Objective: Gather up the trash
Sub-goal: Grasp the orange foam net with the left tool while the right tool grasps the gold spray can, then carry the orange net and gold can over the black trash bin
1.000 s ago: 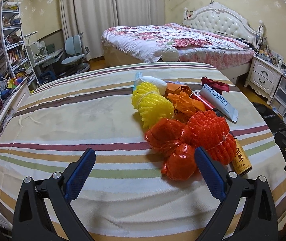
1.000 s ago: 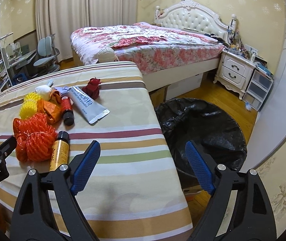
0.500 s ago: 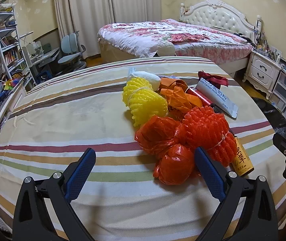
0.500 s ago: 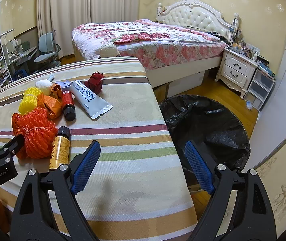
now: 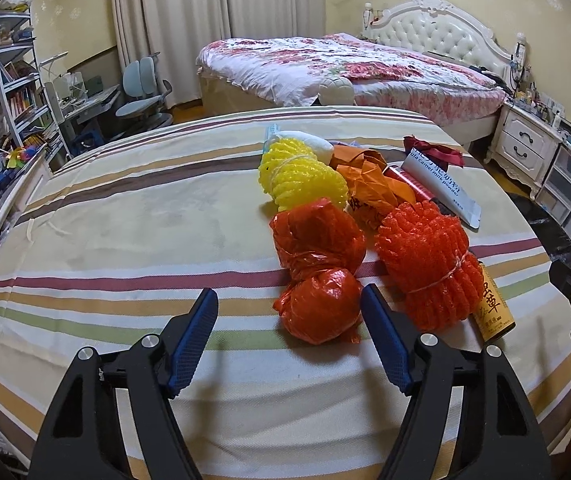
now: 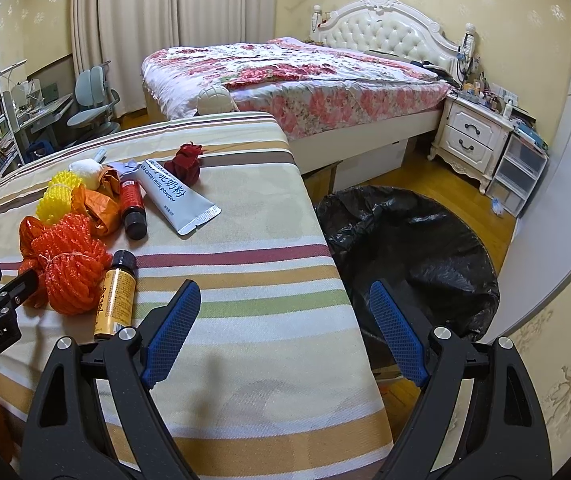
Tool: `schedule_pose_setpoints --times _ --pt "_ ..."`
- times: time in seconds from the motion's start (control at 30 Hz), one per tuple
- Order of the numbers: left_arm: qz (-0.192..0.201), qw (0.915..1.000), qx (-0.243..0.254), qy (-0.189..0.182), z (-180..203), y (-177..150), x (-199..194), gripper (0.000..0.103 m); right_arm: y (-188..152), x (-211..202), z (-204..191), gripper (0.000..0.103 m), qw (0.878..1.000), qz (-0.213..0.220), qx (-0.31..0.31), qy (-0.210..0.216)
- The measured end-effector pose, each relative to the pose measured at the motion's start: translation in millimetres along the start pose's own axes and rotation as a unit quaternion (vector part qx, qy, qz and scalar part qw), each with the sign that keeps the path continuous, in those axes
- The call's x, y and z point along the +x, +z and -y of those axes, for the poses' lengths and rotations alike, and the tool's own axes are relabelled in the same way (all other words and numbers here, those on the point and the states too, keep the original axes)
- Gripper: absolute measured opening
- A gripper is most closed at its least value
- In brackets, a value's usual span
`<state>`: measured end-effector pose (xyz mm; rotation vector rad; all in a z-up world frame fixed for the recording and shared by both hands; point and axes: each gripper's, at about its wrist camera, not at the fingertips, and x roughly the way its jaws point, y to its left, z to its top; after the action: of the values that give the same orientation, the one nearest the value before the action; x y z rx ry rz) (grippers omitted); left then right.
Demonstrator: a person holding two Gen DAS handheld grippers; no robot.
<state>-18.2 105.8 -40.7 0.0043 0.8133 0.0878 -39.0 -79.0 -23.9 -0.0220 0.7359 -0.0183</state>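
Observation:
Trash lies on the striped tablecloth (image 5: 125, 220): a knotted red plastic bag (image 5: 317, 272), an orange foam net (image 5: 425, 268), a yellow foam net (image 5: 301, 176), orange paper (image 5: 369, 188), a yellow bottle (image 5: 493, 308), a red bottle (image 6: 131, 208), a grey milk-powder pouch (image 6: 177, 200) and a dark red wrapper (image 6: 185, 164). My left gripper (image 5: 289, 312) is open, its right finger beside the red bag's lower knot. My right gripper (image 6: 285, 312) is open and empty over the table's right edge, next to the black-lined trash bin (image 6: 413, 256) on the floor.
A bed (image 6: 305, 76) stands behind the table. A white nightstand (image 6: 473, 136) and plastic drawers (image 6: 521, 172) are at the right. A desk chair (image 5: 141, 92) and bookshelf (image 5: 9, 80) are at the left. Wooden floor surrounds the bin.
My left gripper has moved forward and right toward the red plastic bag, which now sits at its right finger. My right gripper has barely moved.

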Motion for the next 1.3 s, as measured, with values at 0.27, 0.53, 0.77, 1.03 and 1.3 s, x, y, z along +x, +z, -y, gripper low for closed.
schedule_pose_setpoints --times 0.27,0.53,0.77,1.03,1.3 --pt "-0.011 0.9999 0.002 -0.004 3 4 8 0.067 -5 2 0 0.085 1.0 -0.001 -0.002 0.004" --pt "-0.011 0.9996 -0.001 -0.027 -5 -1 4 0.034 -5 0 -10 0.085 1.0 -0.001 -0.012 0.01" --pt "-0.006 0.9998 -0.011 -0.014 -24 -9 -7 0.032 -1 -2 -34 0.081 0.999 -0.007 -0.035 0.034" --pt "-0.001 0.9997 -0.023 -0.001 -44 -17 -11 0.032 2 -1 -65 0.068 0.995 -0.02 -0.06 0.075" --pt "0.001 0.9994 -0.033 -0.004 -50 -18 -10 0.032 -6 15 -82 0.032 0.99 -0.054 -0.072 0.109"
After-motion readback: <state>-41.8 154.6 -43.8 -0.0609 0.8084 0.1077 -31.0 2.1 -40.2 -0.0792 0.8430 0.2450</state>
